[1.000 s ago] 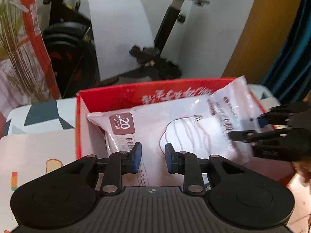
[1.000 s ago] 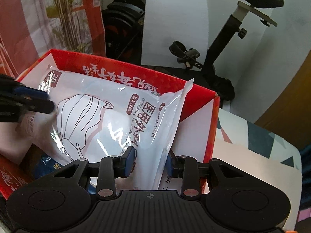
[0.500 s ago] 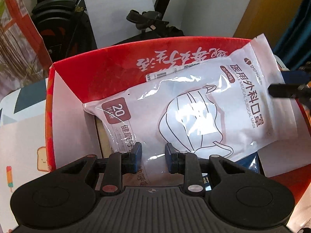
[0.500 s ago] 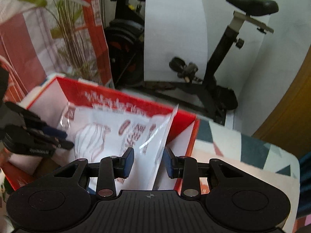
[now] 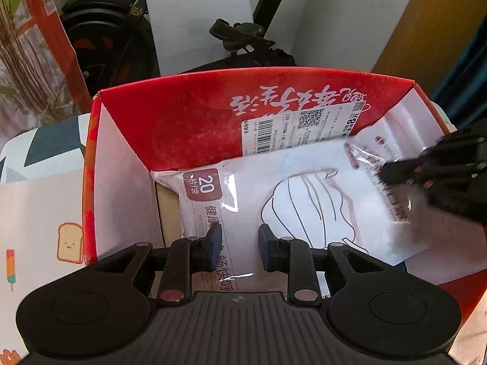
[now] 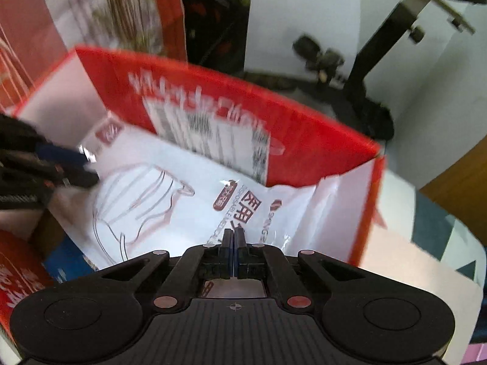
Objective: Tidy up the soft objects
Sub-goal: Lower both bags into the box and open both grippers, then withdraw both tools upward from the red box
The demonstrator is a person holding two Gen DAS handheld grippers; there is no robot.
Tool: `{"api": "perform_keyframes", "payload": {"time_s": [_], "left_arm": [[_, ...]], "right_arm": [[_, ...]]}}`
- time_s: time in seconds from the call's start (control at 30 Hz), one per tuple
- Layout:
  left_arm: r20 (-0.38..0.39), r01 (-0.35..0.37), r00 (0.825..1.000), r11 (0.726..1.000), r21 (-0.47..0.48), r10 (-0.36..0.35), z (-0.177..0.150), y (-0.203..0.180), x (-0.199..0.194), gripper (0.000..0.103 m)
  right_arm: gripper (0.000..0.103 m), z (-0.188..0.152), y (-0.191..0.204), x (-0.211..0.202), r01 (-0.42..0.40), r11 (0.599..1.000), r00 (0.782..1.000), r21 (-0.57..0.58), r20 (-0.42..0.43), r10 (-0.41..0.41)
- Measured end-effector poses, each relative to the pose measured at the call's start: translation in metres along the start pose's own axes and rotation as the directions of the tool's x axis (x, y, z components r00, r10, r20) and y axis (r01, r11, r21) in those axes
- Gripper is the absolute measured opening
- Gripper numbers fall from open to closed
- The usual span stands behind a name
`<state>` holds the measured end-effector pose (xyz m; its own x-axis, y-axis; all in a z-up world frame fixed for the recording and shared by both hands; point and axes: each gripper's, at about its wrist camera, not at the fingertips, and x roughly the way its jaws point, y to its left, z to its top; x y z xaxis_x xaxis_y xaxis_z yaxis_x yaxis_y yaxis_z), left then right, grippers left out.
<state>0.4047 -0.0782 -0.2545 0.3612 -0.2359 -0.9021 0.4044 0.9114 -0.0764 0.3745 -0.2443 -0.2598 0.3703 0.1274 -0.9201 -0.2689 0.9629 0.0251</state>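
Note:
A white bag of face masks (image 5: 304, 200) lies slanted inside the red cardboard box (image 5: 243, 82). My left gripper (image 5: 240, 243) has the bag's near left edge between its blue pads and is shut on it at a narrow gap. In the right wrist view the same bag (image 6: 182, 213) spreads below my right gripper (image 6: 233, 234), whose jaws are pressed together with nothing between them. That view is blurred. The right gripper (image 5: 395, 179) hovers at the bag's right end in the left wrist view. The left gripper (image 6: 76, 164) shows at the bag's left end.
A brown carton (image 5: 167, 213) and a blue packet (image 6: 67, 264) lie under the bag in the box. The box stands on a patterned tablecloth (image 5: 39, 213). An exercise bike (image 5: 243, 33) and a white board stand behind it, with dried stalks (image 5: 18, 45) at the left.
The bag has sunk from above the box's rim down into it, together with my left gripper. My right gripper let go of the bag's right end, pulled back, and its jaws closed empty.

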Motion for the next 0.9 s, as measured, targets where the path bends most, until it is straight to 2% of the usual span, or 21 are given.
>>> {"api": "perform_keyframes", "payload": {"time_s": [0.17, 0.23, 0.37, 0.53, 0.6, 0.67, 0.73, 0.8, 0.9], "left_arm": [[0.006, -0.007, 1.0, 1.0, 0.017, 0.007, 0.001, -0.003, 0.001, 0.028], [0.01, -0.009, 1.0, 1.0, 0.023, 0.009, 0.001, -0.005, 0.0, 0.029], [0.019, -0.014, 1.0, 0.999, 0.029, 0.014, -0.001, -0.007, -0.001, 0.029], [0.06, -0.029, 0.998, 0.998, 0.054, 0.026, -0.003, -0.011, -0.011, 0.029], [0.081, -0.026, 0.997, 0.998, 0.064, 0.021, -0.002, -0.013, -0.018, 0.032], [0.103, -0.026, 0.994, 0.998, 0.063, 0.019, -0.003, -0.015, -0.029, 0.043], [0.133, -0.03, 0.991, 0.997, 0.064, 0.021, -0.005, -0.017, -0.043, 0.048], [0.166, -0.035, 0.986, 0.997, 0.068, 0.023, -0.01, -0.02, -0.058, 0.057], [0.221, -0.039, 0.975, 0.997, 0.071, 0.022, -0.021, -0.023, -0.083, 0.069]], "right_arm": [[0.001, 0.005, 0.012, 0.019, 0.005, 0.999, 0.995, -0.039, -0.095, -0.009], [0.001, 0.006, 0.014, 0.023, 0.008, 0.999, 0.995, -0.042, -0.104, -0.012], [0.001, 0.004, 0.014, 0.019, 0.016, 0.999, 0.996, -0.036, -0.084, -0.019], [0.013, -0.004, 0.003, -0.01, -0.005, 1.0, 1.0, 0.029, 0.01, 0.004], [0.02, -0.007, 0.0, -0.027, -0.023, 0.998, 0.998, 0.057, 0.056, 0.02], [0.026, -0.012, 0.0, -0.043, -0.026, 0.997, 0.994, 0.068, 0.104, 0.019], [0.04, -0.019, 0.001, -0.062, -0.036, 0.996, 0.988, 0.083, 0.152, 0.023], [0.064, -0.026, 0.002, -0.078, -0.051, 0.994, 0.978, 0.094, 0.208, 0.03], [0.08, -0.04, 0.01, -0.102, -0.064, 0.992, 0.959, 0.105, 0.281, 0.032]]}}
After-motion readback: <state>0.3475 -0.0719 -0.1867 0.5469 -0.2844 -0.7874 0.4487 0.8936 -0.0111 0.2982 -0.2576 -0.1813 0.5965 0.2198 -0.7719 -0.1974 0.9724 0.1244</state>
